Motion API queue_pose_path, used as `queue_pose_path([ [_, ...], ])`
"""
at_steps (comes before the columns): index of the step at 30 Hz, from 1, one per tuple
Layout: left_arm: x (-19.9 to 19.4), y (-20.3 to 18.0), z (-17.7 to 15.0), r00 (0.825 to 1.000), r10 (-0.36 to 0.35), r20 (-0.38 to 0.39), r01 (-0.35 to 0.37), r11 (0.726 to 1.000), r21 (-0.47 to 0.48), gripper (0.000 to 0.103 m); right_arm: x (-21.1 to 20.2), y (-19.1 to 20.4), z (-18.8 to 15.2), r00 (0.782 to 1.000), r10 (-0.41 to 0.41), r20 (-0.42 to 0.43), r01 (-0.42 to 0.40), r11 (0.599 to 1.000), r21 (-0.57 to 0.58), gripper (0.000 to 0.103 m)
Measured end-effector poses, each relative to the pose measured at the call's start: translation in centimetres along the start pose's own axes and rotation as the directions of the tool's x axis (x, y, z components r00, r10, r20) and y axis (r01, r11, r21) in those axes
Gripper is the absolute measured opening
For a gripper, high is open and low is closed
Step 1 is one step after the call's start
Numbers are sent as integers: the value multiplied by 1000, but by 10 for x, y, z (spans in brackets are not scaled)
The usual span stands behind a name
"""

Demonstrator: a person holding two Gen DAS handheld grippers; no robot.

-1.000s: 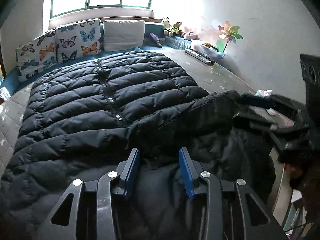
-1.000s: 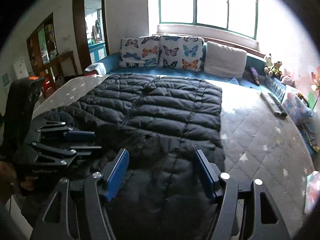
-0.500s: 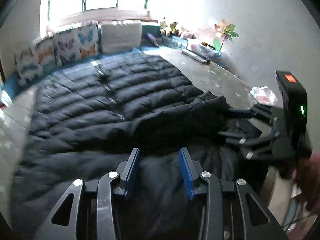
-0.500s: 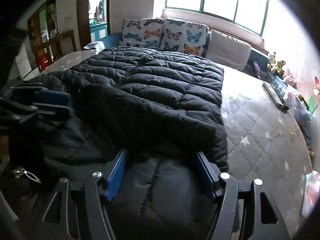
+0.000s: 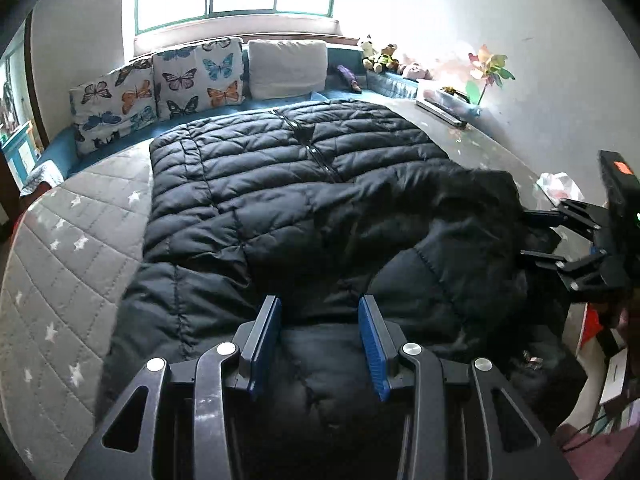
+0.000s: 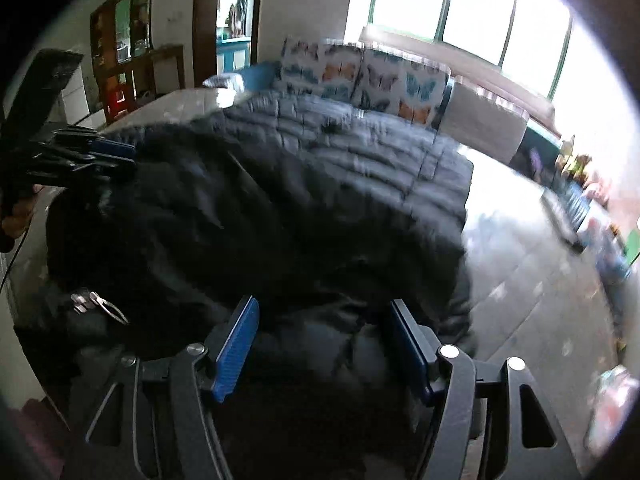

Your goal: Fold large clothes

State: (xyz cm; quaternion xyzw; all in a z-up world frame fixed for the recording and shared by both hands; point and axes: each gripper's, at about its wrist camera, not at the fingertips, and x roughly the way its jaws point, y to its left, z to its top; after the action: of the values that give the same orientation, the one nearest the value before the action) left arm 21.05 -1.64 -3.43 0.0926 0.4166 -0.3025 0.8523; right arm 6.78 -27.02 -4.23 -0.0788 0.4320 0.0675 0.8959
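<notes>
across the middle of a grey quilted bed [image 5: 72, 240] with white stars lies one large black puffer jacket [image 5: 280, 184], zip side up, its far hem toward the window and its near end bunched under both cameras. the left claw [image 5: 320, 336] has padded black fabric filling the gap between its blue pads, and appears clamped on the jacket's near edge. the right claw [image 6: 324, 344] stands wider, also with a thick fold of the jacket between its pads and seemingly pinched on it, though that view is blurred, so the contact is a judgement. from the left camera, the right-hand part of the jacket is lifted and draped over toward the middle. risks, as a guess: the slick, puffy fabric could slip from the wider right grip while the fold is carried across, letting the flap fall back crooked; the bunched near end could fold unevenly, leaving the edges unaligned; fabric hanging near the bed's edge could slide off under its own weight. counted: one jacket, two claws, one bed, two butterfly cushions [image 5: 160, 88], one plain pale cushion [image 5: 286, 66], a cluster of small soft toys [image 5: 380, 56] too small to count, and one paper pinwheel [image 5: 488, 74] by the wall.
</notes>
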Motion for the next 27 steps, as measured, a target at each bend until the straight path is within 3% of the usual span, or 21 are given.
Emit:
queue_pose_path([
  [3,8,-3,-7,1000,15,-11,-15,1000,10,44,8,-10,-5,999,35,-5,-34,998,51,73],
  [8,23,-7,-11,999,34,-26,-34,999,30,45,16,-11,-8,999,42,-3,-42,998,40,73],
  [13,11,-8,9,997,20,-79,-18,1000,15,45,1,-10,7,998,27,-50,-26,1000,15,73],
  [19,-2,-26,51,998,-61,-11,61,998,24,45,-17,-8,49,998,70,7,-70,997,-13,73],
  [23,26,-39,74,993,-114,-24,114,993,25,45,8,-4,71,994,106,-21,-106,994,-5,73],
  [27,68,-45,73,984,-141,-110,141,990,-2,45,43,-6,62,989,112,-100,-109,993,39,68],
])
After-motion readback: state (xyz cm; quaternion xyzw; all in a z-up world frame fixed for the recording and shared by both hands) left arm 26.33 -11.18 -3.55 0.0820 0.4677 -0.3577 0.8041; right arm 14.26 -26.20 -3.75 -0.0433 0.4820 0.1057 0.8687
